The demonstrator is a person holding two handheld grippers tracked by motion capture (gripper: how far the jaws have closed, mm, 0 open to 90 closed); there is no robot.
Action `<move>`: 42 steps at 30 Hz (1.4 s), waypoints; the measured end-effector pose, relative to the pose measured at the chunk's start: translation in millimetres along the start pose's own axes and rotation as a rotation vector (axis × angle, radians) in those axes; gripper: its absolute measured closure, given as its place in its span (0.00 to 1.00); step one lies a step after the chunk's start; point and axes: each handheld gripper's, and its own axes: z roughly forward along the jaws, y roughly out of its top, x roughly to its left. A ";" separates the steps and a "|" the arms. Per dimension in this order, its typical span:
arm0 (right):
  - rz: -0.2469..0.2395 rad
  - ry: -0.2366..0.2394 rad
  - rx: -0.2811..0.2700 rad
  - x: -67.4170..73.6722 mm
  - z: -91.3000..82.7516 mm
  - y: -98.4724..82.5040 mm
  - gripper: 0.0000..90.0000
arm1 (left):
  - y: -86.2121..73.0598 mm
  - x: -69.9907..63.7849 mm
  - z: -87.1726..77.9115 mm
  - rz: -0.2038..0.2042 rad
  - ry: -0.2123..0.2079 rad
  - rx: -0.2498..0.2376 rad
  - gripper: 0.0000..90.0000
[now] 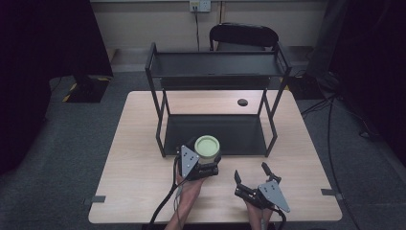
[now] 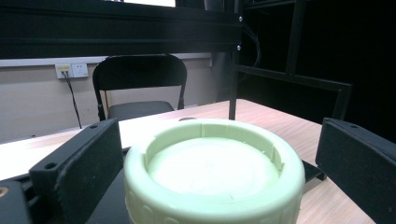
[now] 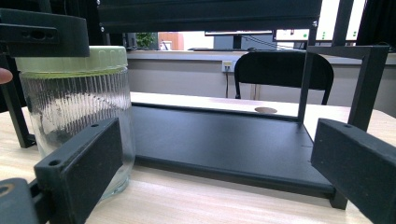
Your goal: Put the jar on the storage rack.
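**Kid:** While you hold still like that, what is your left gripper (image 1: 207, 154) doing?

**Me:** Its jaws sit on both sides of the green lid (image 2: 212, 172) of the glass jar (image 3: 79, 109). The left one looks like it touches the lid. The right one has a small gap. So it is spread around the lid, not squeezing hard yet, as far as I can tell.

**Kid:** Where is the jar?

**Me:** It stands on the table (image 1: 143, 158), right under my left gripper, just in front of the black shelf (image 1: 215, 129). From my right gripper (image 1: 253, 174) it is ahead and to the left, quite near.

**Kid:** And your right gripper?

**Me:** It is wide open and holds nothing. It waits low over the table, beside the jar.

**Kid:** Is the job nearly done?

**Me:** No, I think it is just starting. The lid is on the jar. Both levels of the shelf are bare. I guess I must grip the lid well first, then lift the jar or twist the lid.
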 end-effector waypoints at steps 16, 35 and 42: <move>0.000 0.001 -0.001 -0.1 -0.1 0.0 0.01 | -9.3 -0.9 7.0 0.002 0.003 -0.011 0.01; 0.000 0.005 -0.001 -0.2 -0.2 0.0 0.01 | -25.1 -1.1 11.6 0.000 0.002 0.036 0.01; -0.001 0.006 -0.001 -0.2 -0.3 0.0 0.01 | -29.7 0.4 13.0 0.001 0.003 0.045 0.02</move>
